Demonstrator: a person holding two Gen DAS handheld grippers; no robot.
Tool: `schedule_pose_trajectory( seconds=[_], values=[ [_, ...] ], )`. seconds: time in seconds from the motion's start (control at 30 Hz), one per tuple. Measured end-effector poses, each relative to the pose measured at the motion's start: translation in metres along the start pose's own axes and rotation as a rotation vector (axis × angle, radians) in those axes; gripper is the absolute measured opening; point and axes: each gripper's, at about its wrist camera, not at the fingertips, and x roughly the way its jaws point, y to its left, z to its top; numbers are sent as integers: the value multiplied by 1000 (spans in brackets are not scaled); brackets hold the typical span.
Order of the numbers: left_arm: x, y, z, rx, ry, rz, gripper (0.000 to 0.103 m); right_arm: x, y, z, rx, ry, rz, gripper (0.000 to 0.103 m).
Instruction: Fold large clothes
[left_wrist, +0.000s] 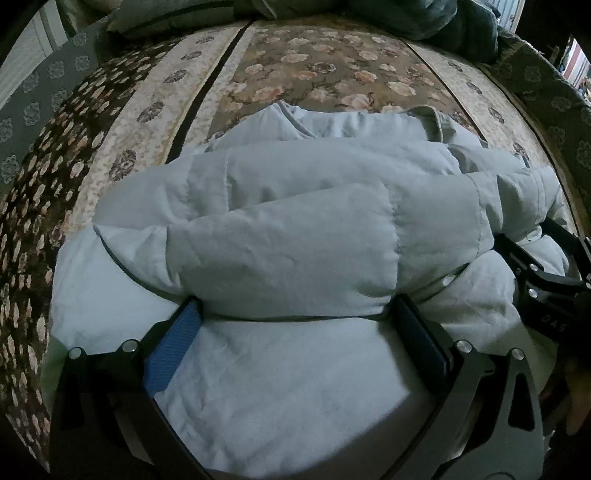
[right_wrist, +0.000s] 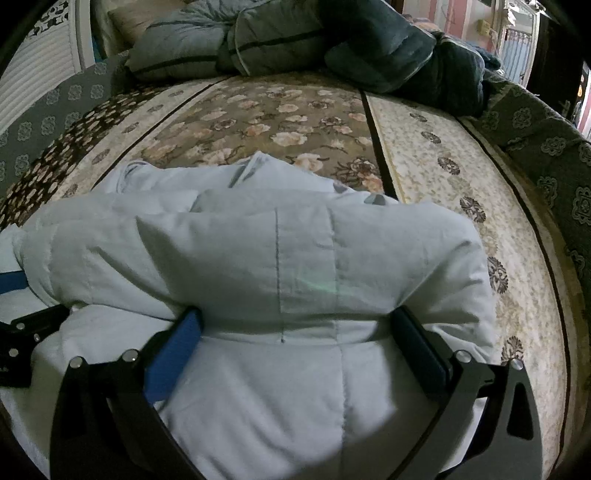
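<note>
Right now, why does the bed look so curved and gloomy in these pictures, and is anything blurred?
Left wrist view: the fisheye lens bows the bedspread into a dome; light is dim and bluish, corners black. Right wrist view: same bending, a faint green glare patch on the pale jacket, brighter window top right. In both, the jacket looks slightly soft.

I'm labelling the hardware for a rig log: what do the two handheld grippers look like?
Both match: the left gripper and right gripper have black angular frames with triangular cutouts and silver round bolts. Each finger carries a blue textured pad.
</note>
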Motion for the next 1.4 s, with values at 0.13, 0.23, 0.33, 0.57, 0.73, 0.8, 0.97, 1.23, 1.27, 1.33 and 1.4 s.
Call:
schedule_pose_trajectory(
  seconds=[0.13, 0.23, 0.33, 0.57, 0.73, 0.8, 0.97, 1.23, 1.27, 1.33, 1.4],
  values=[
    [-9, 2, 0, -6, -1, -7, 100, -7, -2, 1, 15, -5, 5, 101],
    [-22, 9, 0, -28, -2, -17, 100, -32, -4, -3, 18, -35, 22, 101],
    [-37, 19, -2, -51, -20, 5, 100, -70, -16, -15, 32, -95, 32, 101],
    [-62, 49, -14, -103, 11, 43, 100, -104, -71, -43, 87, -77, -20, 101],
    [-39, 56, -43, -78, 26, 43, 100, -71, -77, -58, 81, 34, 27, 101],
    [-32, 57, -43, -88, 35, 31, 100, -56, -76, -62, 92, 63, 49, 101],
    [-23, 59, -39, -113, 76, -10, 100, -33, -84, -67, 153, 121, 125, 102],
    [-89, 40, -86, -129, -8, 33, 100, -84, -98, -81, 208, 47, 222, 102],
    [-95, 39, -94, -135, -10, 34, 100, -94, -101, -89, 221, 35, 234, 102],
    [-115, 36, -123, -138, -34, 64, 100, -108, -102, -100, 210, 17, 229, 102],
    [-132, 36, -149, -149, -56, 93, 100, -126, -100, -114, 178, -4, 226, 102]
  ],
)
